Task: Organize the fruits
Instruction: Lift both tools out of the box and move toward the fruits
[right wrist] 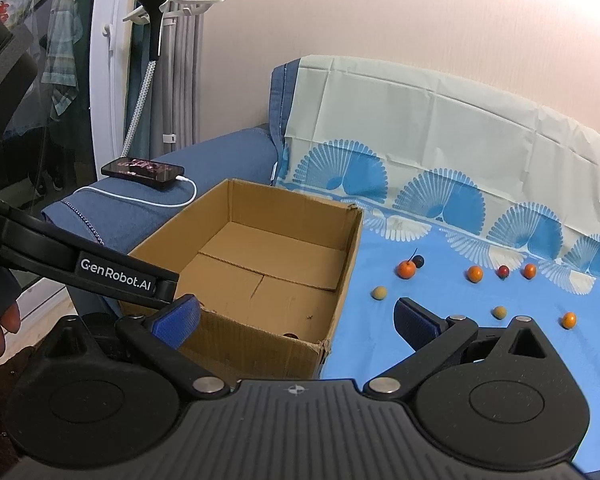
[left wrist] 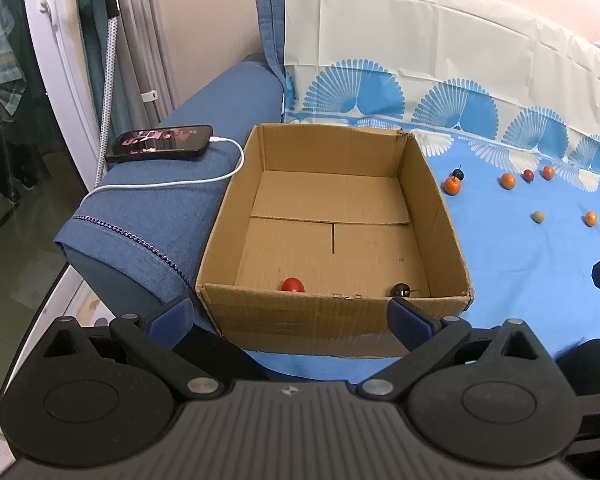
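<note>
Fruits [right wrist: 406, 269] lie scattered on the blue sheet right of the cardboard box [right wrist: 342, 280]; right gripper [right wrist: 296, 318] is nearer, left gripper [left wrist: 290, 314] faces the box. Both wide open, empty.

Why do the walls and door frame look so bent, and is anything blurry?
Both wrist views are fisheye, so edges bow; left wrist view shows the cardboard box sharp, under soft even light; right wrist view keeps the small fruits crisp, corners darkened.

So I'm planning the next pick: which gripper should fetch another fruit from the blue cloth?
Probably the right gripper: it's open beside the box, nearest the tan fruit. The left gripper faces the box.
</note>
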A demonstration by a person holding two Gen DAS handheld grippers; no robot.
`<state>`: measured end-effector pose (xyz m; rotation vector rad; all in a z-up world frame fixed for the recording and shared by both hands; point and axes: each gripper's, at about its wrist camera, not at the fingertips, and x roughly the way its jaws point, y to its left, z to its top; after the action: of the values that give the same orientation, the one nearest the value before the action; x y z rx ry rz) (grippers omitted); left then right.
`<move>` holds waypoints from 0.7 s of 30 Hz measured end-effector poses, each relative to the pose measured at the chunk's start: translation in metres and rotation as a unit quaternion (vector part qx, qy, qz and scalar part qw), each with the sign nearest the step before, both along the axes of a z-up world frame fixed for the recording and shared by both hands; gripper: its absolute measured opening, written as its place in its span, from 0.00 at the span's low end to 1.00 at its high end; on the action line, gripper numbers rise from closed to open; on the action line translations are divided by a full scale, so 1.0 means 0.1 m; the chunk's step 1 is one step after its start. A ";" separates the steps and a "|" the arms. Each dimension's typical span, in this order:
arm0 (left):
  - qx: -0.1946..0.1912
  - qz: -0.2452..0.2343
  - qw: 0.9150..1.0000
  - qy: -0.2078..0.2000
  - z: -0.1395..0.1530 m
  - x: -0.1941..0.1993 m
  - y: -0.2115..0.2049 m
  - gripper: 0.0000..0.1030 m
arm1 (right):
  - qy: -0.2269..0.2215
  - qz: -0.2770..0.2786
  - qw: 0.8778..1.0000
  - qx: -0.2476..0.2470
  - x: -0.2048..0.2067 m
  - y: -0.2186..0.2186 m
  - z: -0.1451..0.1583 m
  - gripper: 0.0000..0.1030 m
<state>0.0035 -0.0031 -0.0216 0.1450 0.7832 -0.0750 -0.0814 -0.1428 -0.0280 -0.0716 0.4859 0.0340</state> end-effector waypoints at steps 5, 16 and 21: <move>0.001 0.000 1.000 0.006 -0.04 0.03 -0.02 1.00 | 0.005 0.001 1.000 0.003 0.04 -0.02 -0.03 0.99; 0.008 -0.005 1.000 0.026 -0.10 0.17 -0.08 1.00 | 0.019 0.000 1.000 0.017 0.16 -0.10 -0.11 0.99; 0.009 -0.014 0.999 0.031 -0.07 0.29 -0.21 1.00 | 0.018 -0.011 0.999 0.031 0.22 -0.23 -0.14 0.99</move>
<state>0.0320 -0.0239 -0.0282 0.1716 0.8449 -0.0985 -0.0599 -0.1662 -0.0423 -0.0039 0.5206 0.0287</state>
